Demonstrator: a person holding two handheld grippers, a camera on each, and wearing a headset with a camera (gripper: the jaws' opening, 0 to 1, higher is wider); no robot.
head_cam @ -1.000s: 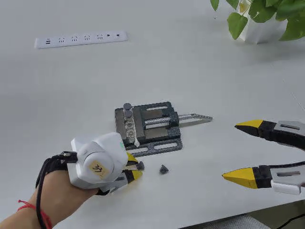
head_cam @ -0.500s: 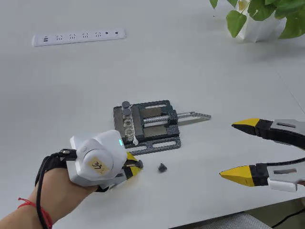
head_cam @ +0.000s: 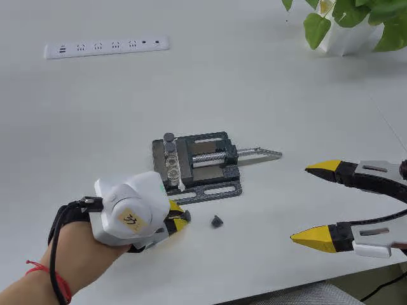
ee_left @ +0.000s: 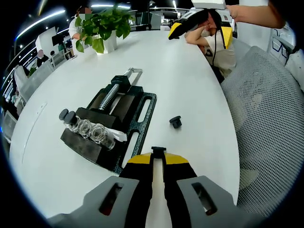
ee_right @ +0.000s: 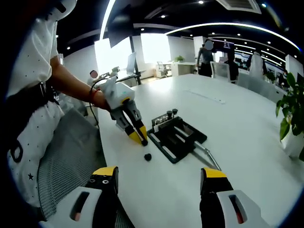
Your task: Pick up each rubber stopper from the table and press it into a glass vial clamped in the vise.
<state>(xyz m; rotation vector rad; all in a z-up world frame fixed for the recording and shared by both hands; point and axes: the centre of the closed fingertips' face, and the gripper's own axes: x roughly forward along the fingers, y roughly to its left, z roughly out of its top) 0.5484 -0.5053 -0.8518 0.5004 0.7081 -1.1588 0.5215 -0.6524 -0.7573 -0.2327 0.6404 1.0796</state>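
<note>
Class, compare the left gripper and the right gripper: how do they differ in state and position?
The left gripper has its jaws shut on a rubber stopper; the right gripper has its jaws wide apart, holding nothing. The left gripper sits close to the vise; the right gripper is farther off to the side. Both have yellow tips.

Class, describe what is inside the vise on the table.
A row of glass vials sits clamped in the vise; the two at one end carry dark stoppers, the rest look open. Their lower parts are hidden between the clamping blocks.
</note>
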